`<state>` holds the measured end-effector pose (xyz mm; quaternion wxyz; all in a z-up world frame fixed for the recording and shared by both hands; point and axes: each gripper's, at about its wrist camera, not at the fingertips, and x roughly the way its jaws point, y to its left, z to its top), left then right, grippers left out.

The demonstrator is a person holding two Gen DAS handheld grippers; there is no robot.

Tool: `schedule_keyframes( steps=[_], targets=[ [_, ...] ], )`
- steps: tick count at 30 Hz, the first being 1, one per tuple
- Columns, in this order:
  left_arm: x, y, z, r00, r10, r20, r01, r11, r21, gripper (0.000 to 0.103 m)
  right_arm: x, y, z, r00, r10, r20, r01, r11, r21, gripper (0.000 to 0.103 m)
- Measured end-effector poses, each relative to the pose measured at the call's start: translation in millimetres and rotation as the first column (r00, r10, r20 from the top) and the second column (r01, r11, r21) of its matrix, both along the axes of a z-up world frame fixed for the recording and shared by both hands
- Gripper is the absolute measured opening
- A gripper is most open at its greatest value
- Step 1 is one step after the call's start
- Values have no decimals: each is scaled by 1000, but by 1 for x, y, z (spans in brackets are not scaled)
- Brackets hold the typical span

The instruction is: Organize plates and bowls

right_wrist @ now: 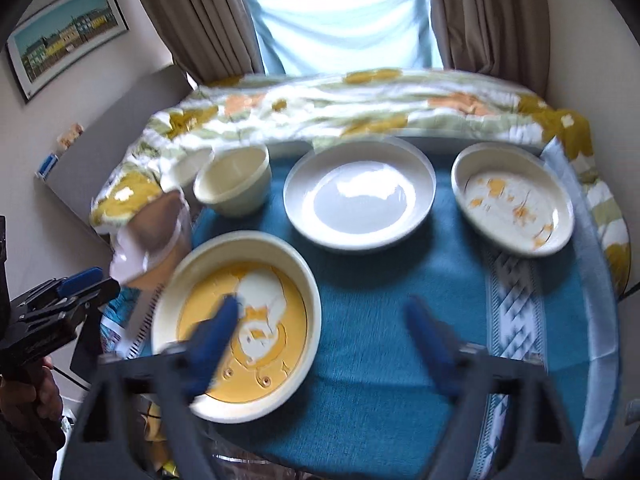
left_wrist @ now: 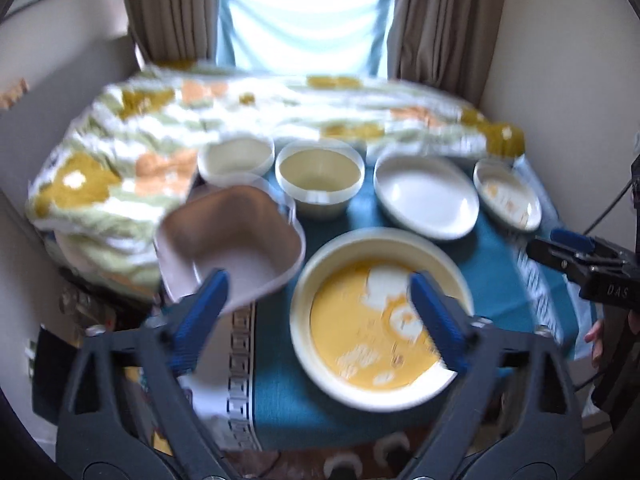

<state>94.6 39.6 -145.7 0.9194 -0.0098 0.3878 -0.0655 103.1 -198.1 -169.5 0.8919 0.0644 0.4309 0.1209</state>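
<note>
A big cream plate with a yellow centre (left_wrist: 352, 320) (right_wrist: 276, 320) lies at the near edge of the teal cloth. Behind it stand a pink square bowl (left_wrist: 232, 240) (right_wrist: 156, 236), a white bowl (left_wrist: 236, 160), a cream bowl (left_wrist: 320, 176) (right_wrist: 234, 184), a white deep plate (left_wrist: 426, 196) (right_wrist: 360, 200) and a small orange-patterned plate (left_wrist: 506, 194) (right_wrist: 512, 200). My left gripper (left_wrist: 318, 284) (right_wrist: 80, 280) hangs open above the pink bowl and the yellow plate, holding nothing. My right gripper (right_wrist: 324, 312) (left_wrist: 560, 246) is open too, above the yellow plate's right side and bare cloth.
The teal cloth (right_wrist: 380, 340) covers a small table whose front edge is close to me. A floral quilt (left_wrist: 120, 152) (right_wrist: 360, 108) is heaped along the back and left. Brown curtains (right_wrist: 200, 12) frame a window. A person's hand (right_wrist: 24, 396) grips the left tool.
</note>
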Motion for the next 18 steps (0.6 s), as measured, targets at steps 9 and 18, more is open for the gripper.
schedule_keyframes(
  steps=[9,18],
  targets=[
    [39,-41,55,999,-3,54,6,999,-53,103,15,-33,75,977,60,203,-54,998,-35,103],
    [94,-92,7,982,127,-140,-150,974,-168,102,114,-68,48,973,232,4,-227,958,-176,103]
  ],
)
